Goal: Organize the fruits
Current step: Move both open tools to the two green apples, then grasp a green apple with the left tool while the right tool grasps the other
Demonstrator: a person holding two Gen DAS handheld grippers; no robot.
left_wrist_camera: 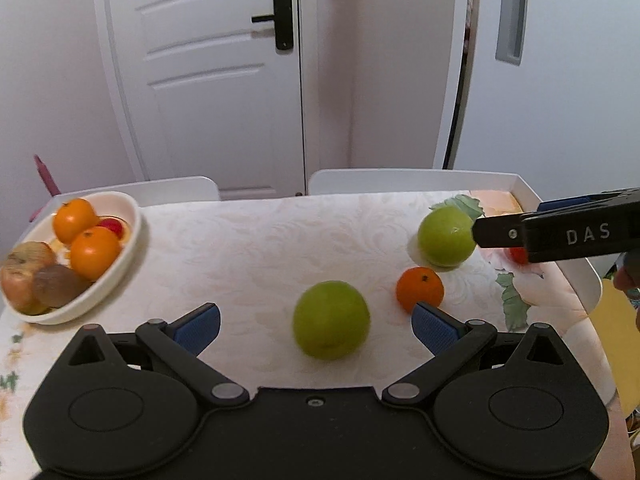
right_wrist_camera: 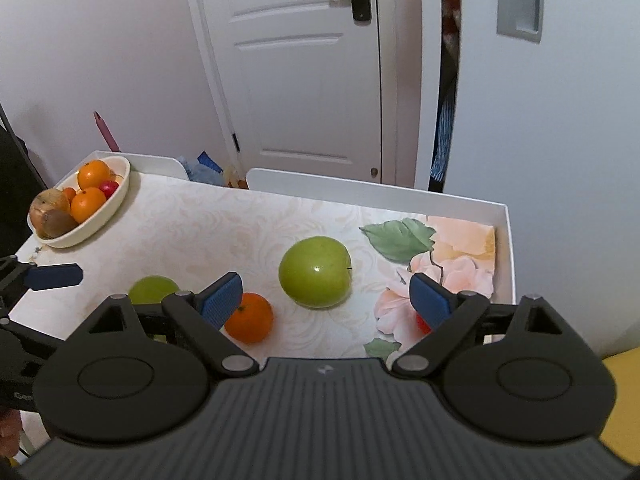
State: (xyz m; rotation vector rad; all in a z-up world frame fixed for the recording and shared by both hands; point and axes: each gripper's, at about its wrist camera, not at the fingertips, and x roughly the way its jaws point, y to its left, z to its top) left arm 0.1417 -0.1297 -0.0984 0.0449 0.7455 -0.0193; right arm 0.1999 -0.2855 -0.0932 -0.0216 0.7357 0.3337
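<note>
Apples [right_wrist_camera: 315, 271] round, glossy green | tangerine [right_wrist_camera: 249, 318] dimpled | bowl [left_wrist_camera: 130, 216] oval, cream

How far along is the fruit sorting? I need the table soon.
Partly done: the bowl already holds oranges, a kiwi and other fruit. Nothing is gripped; both hand-held grippers are open. Two green apples, an orange and a small red fruit remain.
</note>
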